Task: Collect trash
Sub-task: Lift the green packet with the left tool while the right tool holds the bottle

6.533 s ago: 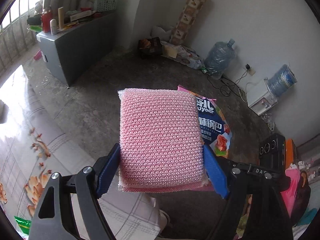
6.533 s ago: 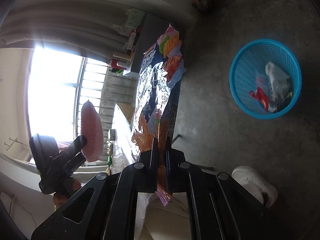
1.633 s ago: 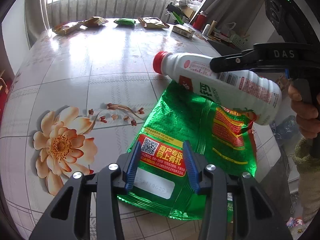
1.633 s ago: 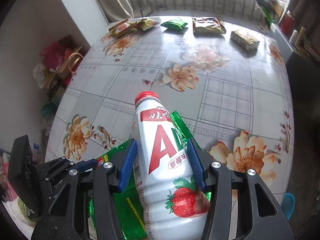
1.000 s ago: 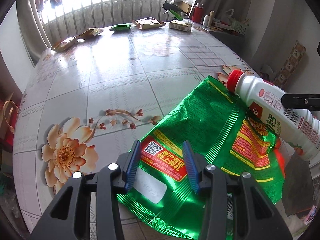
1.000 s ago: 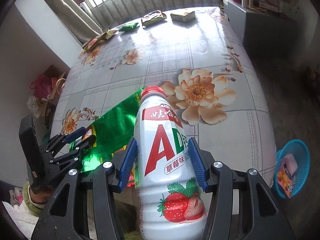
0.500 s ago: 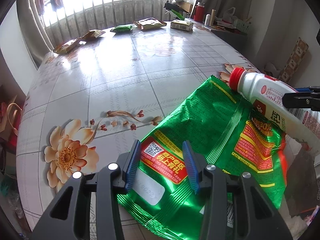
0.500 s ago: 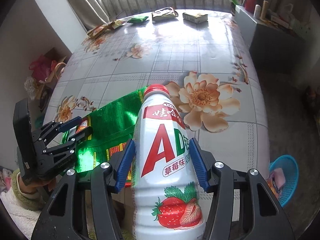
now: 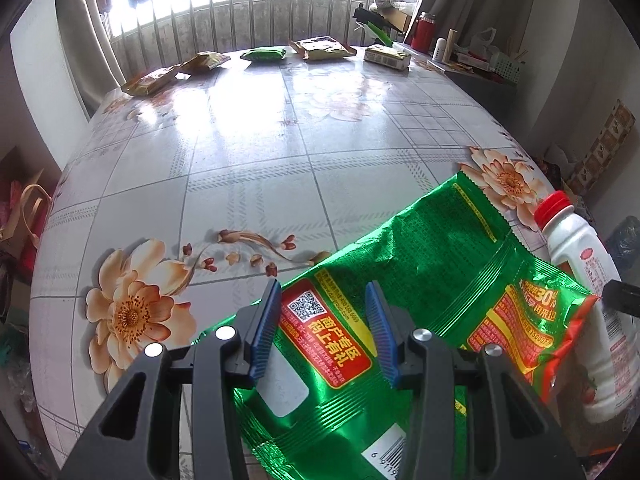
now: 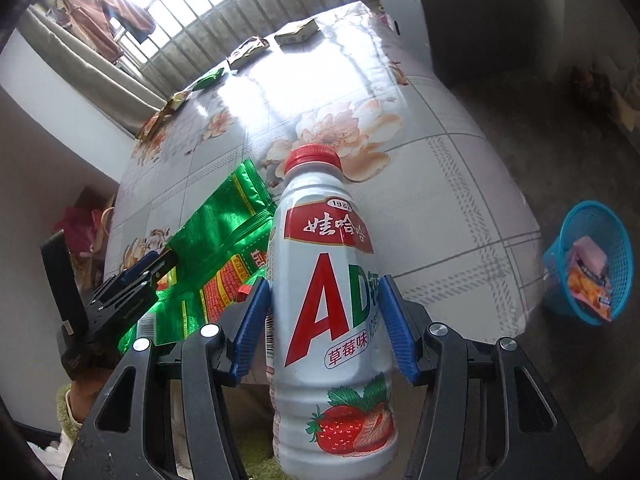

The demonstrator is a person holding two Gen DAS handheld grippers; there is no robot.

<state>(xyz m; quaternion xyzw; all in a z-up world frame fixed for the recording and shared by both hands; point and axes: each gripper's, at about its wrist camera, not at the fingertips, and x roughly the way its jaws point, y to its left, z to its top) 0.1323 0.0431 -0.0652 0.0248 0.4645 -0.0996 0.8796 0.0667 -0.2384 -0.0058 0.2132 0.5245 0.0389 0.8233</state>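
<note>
My left gripper (image 9: 322, 332) is shut on a shiny green snack bag (image 9: 404, 280), holding its near end above the table's front edge; the bag also shows in the right wrist view (image 10: 218, 236). My right gripper (image 10: 326, 320) is shut on a white milk bottle (image 10: 332, 300) with a red cap and strawberry label, held off the table's edge. The bottle shows at the right of the left wrist view (image 9: 584, 280). A blue trash basket (image 10: 568, 236) with wrappers in it stands on the floor at the right.
The flower-patterned table (image 9: 240, 168) carries several snack packets along its far edge (image 9: 264, 54). A grey cabinet (image 10: 460, 12) stands beyond the table. Bags lie on the floor at the left (image 9: 24, 216).
Both grippers have drawn back from the table with their loads. The right gripper has swung with the bottle so the blue basket shows larger and higher at the right.
</note>
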